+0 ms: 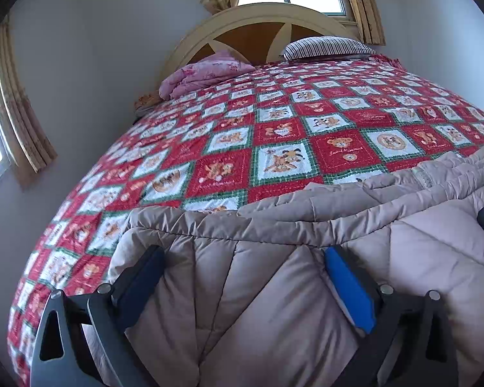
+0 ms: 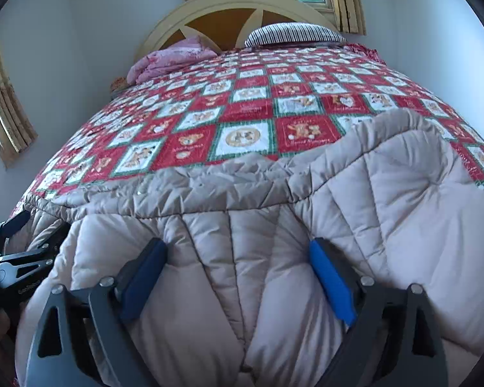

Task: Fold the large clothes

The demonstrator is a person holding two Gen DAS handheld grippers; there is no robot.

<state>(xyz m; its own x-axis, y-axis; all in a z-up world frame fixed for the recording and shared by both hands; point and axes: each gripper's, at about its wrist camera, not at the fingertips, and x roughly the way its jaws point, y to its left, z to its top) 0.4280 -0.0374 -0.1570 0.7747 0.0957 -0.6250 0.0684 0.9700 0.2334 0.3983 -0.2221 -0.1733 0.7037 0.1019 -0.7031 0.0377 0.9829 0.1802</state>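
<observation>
A large beige quilted puffer coat (image 1: 290,277) lies on the near end of the bed, its seamed edge running across both views. My left gripper (image 1: 242,251) stands open, its blue-padded fingers (image 1: 348,287) wide apart with a bulge of the coat between them. In the right wrist view the coat (image 2: 387,213) spreads further to the right. My right gripper (image 2: 237,243) is likewise open over the padded fabric, fingers (image 2: 330,280) resting against it. The left gripper's body (image 2: 16,258) shows at that view's left edge.
The bed carries a red, white and green patchwork bedspread (image 1: 274,135). At the head lie a folded pink blanket (image 1: 203,75) and a striped pillow (image 1: 326,47) against a curved headboard (image 1: 261,16). Curtained windows are behind and to the left; white walls flank the bed.
</observation>
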